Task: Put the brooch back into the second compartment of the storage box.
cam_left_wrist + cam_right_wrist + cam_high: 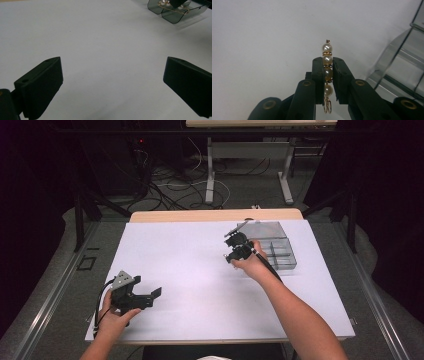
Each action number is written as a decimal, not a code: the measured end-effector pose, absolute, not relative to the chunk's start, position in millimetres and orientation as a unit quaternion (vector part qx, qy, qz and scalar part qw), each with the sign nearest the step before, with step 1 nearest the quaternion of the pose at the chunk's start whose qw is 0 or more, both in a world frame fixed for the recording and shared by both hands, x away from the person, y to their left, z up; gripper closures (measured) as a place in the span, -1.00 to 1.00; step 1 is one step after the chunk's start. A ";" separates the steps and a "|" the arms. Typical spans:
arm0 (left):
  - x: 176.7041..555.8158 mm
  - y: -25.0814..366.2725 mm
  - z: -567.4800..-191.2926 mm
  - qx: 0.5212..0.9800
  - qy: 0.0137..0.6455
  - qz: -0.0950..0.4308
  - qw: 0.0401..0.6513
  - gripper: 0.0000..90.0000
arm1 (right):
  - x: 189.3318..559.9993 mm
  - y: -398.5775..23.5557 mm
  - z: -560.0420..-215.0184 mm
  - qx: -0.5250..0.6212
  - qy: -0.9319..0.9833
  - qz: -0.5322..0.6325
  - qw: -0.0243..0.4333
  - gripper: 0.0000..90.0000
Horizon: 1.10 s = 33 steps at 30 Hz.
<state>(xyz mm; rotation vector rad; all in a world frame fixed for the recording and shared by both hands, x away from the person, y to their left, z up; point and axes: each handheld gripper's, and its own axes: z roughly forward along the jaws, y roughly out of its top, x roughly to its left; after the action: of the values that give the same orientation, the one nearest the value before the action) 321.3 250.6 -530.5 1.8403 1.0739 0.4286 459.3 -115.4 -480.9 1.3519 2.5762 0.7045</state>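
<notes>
A gold pin strung with several pearls [326, 47] stands upright between the jaws of my right gripper [328, 63], which is shut on its middle. In the high view my right gripper [235, 251] hovers just left of a clear grey compartment box [275, 247] at the right back of the white sheet. The left gripper view catches the pearl pin [165, 3] far off in front of the box [172, 16]. My left gripper [146, 286] rests near the front left of the sheet, and its jaws [112, 82] stand wide open with nothing between them.
The white sheet [200, 270] covers most of the table, whose wooden far edge [215, 215] shows behind it. Beyond lie desk legs and tangled cables [170, 185] on the floor. Metal rails run along both sides of the table.
</notes>
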 end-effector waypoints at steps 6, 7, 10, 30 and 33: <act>321.3 249.6 -530.7 0.749 0.438 0.172 0.466 -0.95 | 463.7 -130.3 -477.4 0.469 0.841 0.254 0.090 0.80; 321.3 249.4 -530.7 0.749 0.438 0.172 0.466 -0.95 | 464.3 -132.8 -476.0 0.470 0.841 0.251 0.092 0.80; 321.3 249.3 -530.8 0.749 0.439 0.172 0.465 -0.95 | 466.0 -138.8 -473.6 0.476 0.837 0.251 0.099 0.80; 322.1 249.3 -531.6 0.750 0.439 0.171 0.465 -0.95 | 480.4 -180.5 -471.2 0.495 0.828 0.232 0.129 0.80; 322.3 249.0 -531.9 0.750 0.439 0.171 0.465 -0.95 | 482.2 -184.9 -472.3 0.495 0.827 0.230 0.133 0.80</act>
<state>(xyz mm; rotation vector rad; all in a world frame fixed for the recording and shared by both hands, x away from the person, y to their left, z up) 322.3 249.0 -531.9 1.8415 1.0787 0.4208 482.2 -184.9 -472.3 1.4365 2.3987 0.6679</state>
